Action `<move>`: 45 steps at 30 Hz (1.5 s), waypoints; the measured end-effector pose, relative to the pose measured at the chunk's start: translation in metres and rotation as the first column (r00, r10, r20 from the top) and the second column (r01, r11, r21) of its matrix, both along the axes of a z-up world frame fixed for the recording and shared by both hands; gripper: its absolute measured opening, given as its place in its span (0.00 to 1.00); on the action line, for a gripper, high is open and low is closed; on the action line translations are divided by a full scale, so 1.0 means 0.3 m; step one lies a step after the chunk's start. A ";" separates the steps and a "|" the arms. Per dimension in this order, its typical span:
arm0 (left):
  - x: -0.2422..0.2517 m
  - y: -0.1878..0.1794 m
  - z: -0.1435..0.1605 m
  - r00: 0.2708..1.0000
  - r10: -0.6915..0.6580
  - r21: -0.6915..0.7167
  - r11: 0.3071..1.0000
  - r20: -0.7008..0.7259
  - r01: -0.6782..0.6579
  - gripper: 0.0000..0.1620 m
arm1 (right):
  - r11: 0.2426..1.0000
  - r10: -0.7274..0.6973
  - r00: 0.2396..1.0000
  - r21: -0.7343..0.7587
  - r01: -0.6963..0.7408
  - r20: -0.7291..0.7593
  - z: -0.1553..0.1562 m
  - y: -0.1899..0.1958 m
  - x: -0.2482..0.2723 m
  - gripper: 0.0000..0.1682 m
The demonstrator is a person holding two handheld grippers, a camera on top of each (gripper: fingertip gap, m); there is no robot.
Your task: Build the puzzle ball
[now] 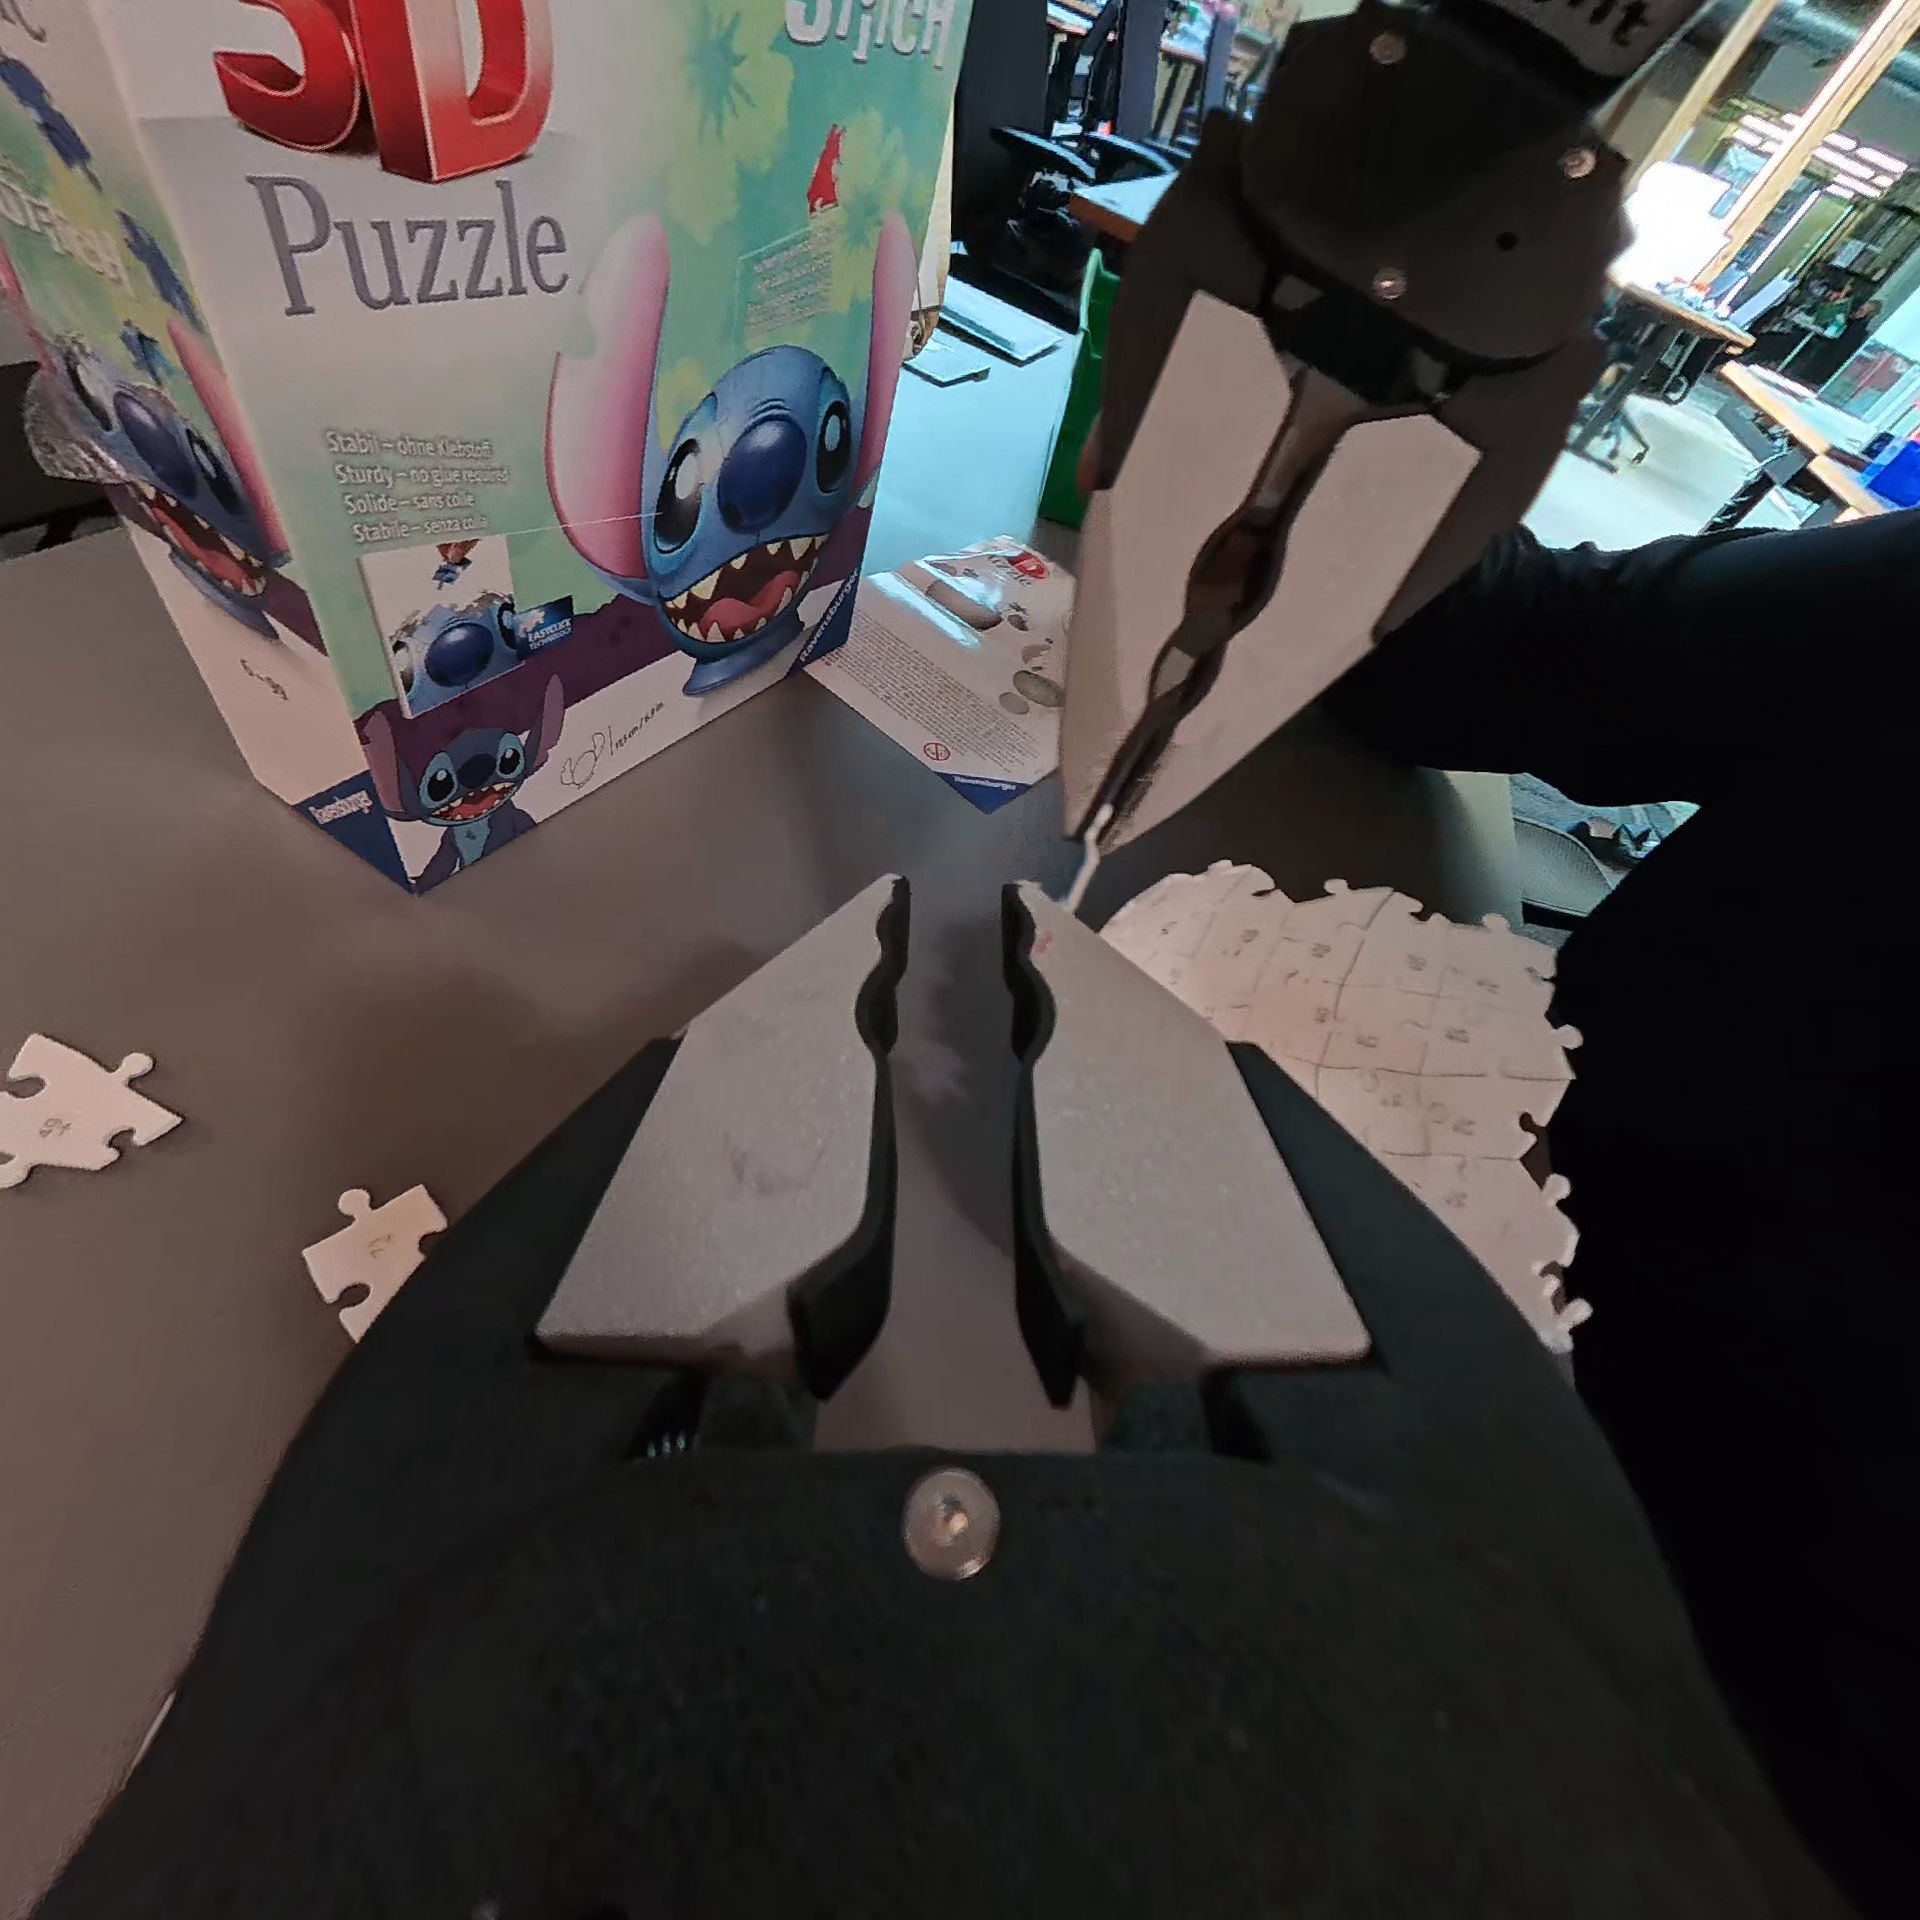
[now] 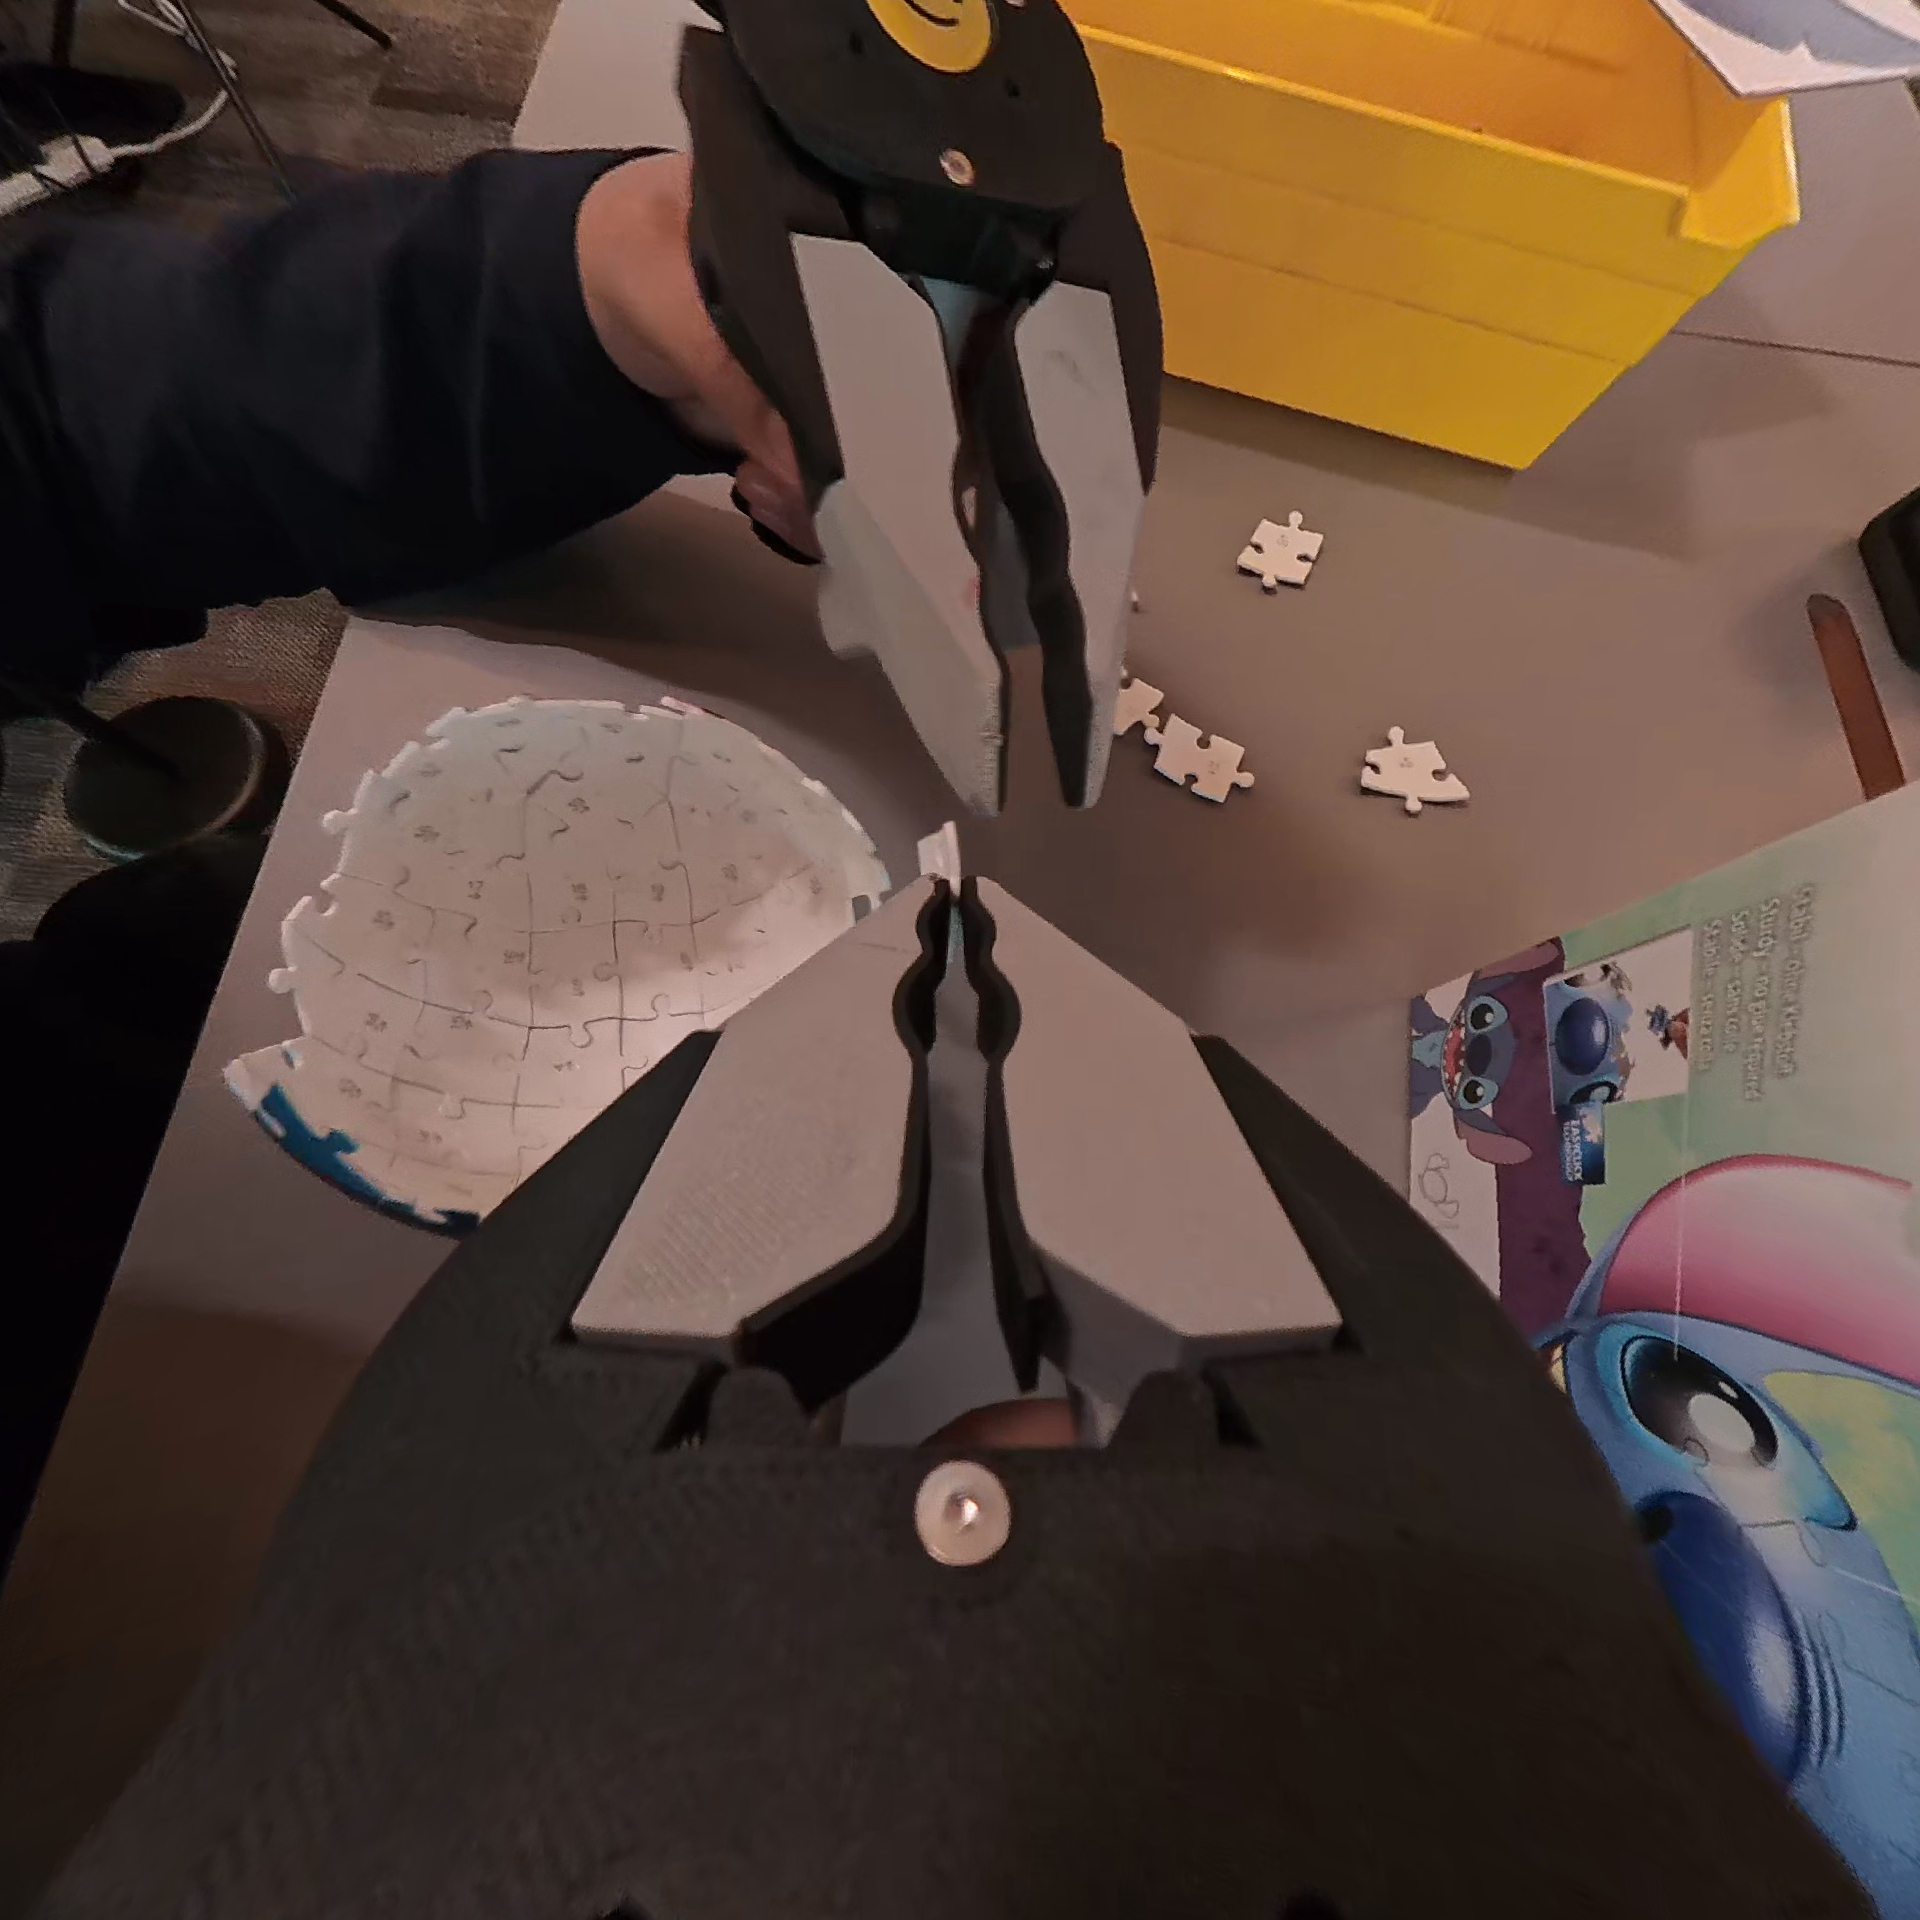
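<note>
We see the left hand-held gripper (image 1: 954, 902), grey-fingered on a black body, with its jaws parted and nothing between them, hovering above the grey counter (image 1: 312, 987). Facing it tip to tip, the right hand-held gripper (image 2: 954, 885) has its jaws pinched nearly together on a small white puzzle piece (image 2: 940, 854), whose edge pokes out beyond the fingertips; in the left wrist view the same piece (image 1: 1084, 854) shows as a thin white sliver at the tips of the right one (image 1: 1091, 826). The white curved half-shell of joined puzzle pieces, the partly built puzzle ball (image 2: 540, 935), lies on the counter with its hollow numbered inside up and a blue printed rim (image 2: 312, 1138) at one edge, just beside both sets of tips. Loose white pieces (image 2: 1205, 758) lie scattered on the counter beyond the left one (image 2: 1029, 800). A colourful cardboard puzzle box (image 1: 499, 468) stands upright nearby, a printed leaflet (image 1: 956, 675) beside it, and a yellow plastic bin (image 2: 1455, 229) sits farther off
</note>
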State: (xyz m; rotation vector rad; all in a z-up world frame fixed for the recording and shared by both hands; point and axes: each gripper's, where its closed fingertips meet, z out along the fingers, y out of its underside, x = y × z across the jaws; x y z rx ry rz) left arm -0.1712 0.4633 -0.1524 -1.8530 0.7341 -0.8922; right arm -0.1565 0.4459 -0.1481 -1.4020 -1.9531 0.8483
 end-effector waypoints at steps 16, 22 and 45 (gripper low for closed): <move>-0.018 0.021 -0.031 0.999 0.034 -0.035 0.999 -0.021 -0.035 0.09 | 0.992 0.124 0.991 0.034 -0.125 0.042 -0.032 -0.116 0.012 0.00; -0.013 0.016 -0.031 0.999 0.024 -0.037 0.999 -0.023 -0.025 0.09 | 0.991 0.125 0.990 0.031 -0.127 0.062 -0.058 -0.128 0.005 0.00; -0.003 0.008 -0.049 0.999 0.009 -0.057 0.998 -0.046 -0.011 0.09 | 0.989 0.068 0.987 0.120 -0.086 0.143 -0.120 -0.096 0.008 0.00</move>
